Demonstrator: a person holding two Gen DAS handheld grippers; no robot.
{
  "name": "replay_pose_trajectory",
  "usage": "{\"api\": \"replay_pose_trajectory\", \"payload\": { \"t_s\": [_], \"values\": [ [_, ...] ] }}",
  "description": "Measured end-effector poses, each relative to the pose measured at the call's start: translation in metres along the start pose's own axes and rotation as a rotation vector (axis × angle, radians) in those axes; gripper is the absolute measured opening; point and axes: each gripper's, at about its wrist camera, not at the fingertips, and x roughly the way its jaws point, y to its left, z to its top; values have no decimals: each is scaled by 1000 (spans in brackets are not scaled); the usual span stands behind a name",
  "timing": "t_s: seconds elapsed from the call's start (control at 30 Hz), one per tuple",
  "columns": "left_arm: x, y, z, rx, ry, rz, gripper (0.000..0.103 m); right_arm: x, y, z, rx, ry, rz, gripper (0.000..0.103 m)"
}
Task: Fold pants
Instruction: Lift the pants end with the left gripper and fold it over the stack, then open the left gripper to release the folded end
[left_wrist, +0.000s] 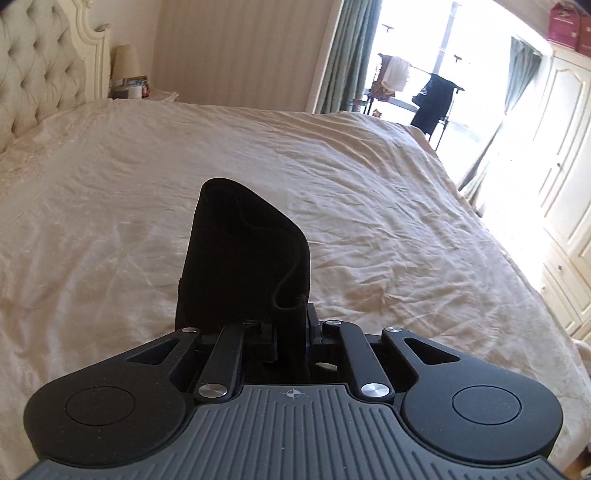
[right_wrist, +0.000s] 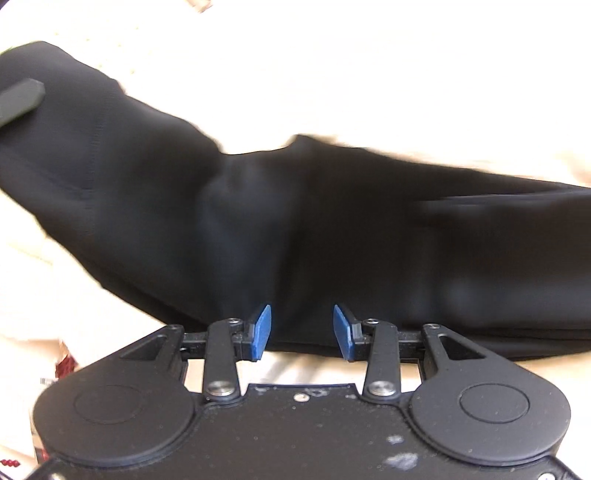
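Observation:
The black pants (right_wrist: 258, 221) lie across the cream bedspread (right_wrist: 332, 74) in the right wrist view, stretched from upper left to right. My right gripper (right_wrist: 302, 330) is open, its blue pads (right_wrist: 262, 330) just above the near edge of the pants, holding nothing. In the left wrist view my left gripper (left_wrist: 291, 325) is shut on a bunched end of the black pants (left_wrist: 247, 254), which stands up in front of the camera above the bed. The left gripper's dark edge (right_wrist: 18, 98) shows at the far left of the right wrist view.
The cream bedspread (left_wrist: 369, 192) covers a wide bed with a tufted headboard (left_wrist: 33, 74) at the left. A nightstand with a lamp (left_wrist: 127, 66) stands behind. A window with curtains (left_wrist: 424, 74) and a white wardrobe (left_wrist: 561, 166) lie to the right.

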Motion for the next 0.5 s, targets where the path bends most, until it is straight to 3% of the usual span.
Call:
{"api": "replay_pose_trajectory", "payload": {
  "t_s": [0.13,0.27,0.43,0.5],
  "values": [
    [44,-60,-14,45,48,-63,12,-26,-72,0,82,-26,-83,42],
    [97,-107,-38,50,146,-122,12,-56,-131,-1,142,-59,-153,42],
    [159,-150,-69,88,317,-125,19,-84,-175,-4,187,-84,-199,40],
    [169,-160,-78,109,353,-185,18,-91,-191,-9,201,-86,-203,40]
  ]
}}
